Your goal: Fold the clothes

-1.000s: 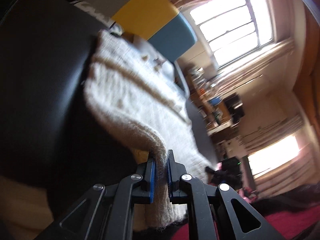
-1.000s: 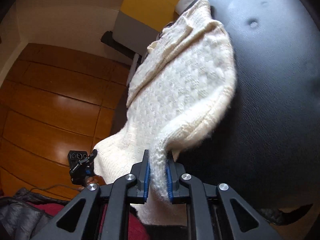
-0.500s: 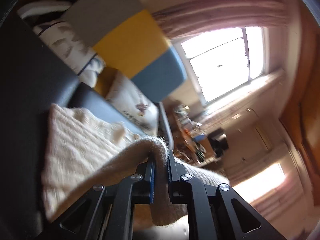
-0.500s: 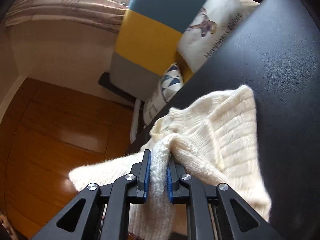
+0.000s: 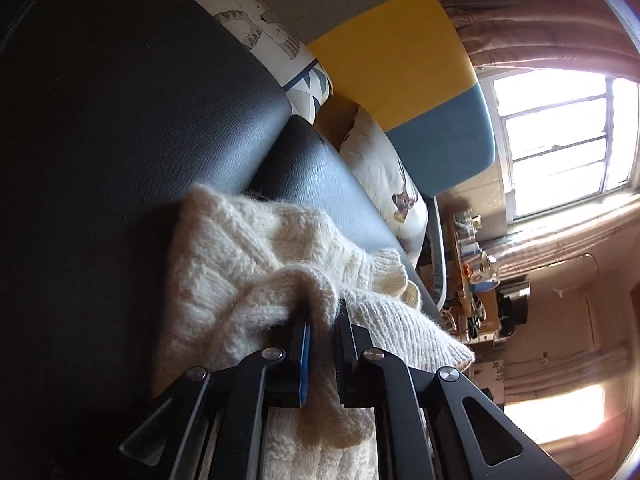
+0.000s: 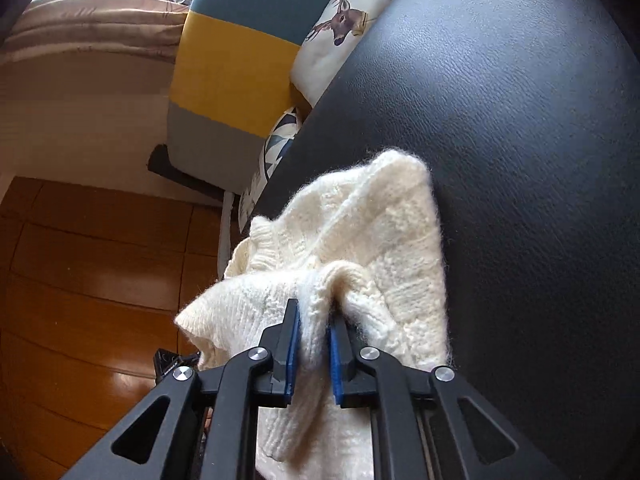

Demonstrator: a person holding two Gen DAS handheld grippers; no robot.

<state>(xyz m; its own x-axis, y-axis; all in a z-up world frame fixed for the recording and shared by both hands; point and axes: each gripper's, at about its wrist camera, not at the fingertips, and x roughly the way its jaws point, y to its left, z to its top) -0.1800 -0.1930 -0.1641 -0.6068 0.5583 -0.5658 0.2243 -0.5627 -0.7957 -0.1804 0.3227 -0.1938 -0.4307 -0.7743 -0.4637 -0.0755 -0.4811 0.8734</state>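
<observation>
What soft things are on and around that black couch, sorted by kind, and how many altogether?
Cream knitted sweater: 1, pinched by both the left gripper and right gripper
Printed cushions: 2, the deer cushion and the triangle-pattern cushion
Grey, yellow and blue striped backrest: 1
Total: 4

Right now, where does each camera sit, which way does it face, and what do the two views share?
Left wrist: on the left gripper, looking along its fingers over the cream knit sweater toward the window; only gripper fingers show.
Right wrist: on the right gripper, facing the sweater and wooden floor; only fingers show.
Shared: sweater pinched in both, black leather sofa, deer cushion.
</observation>
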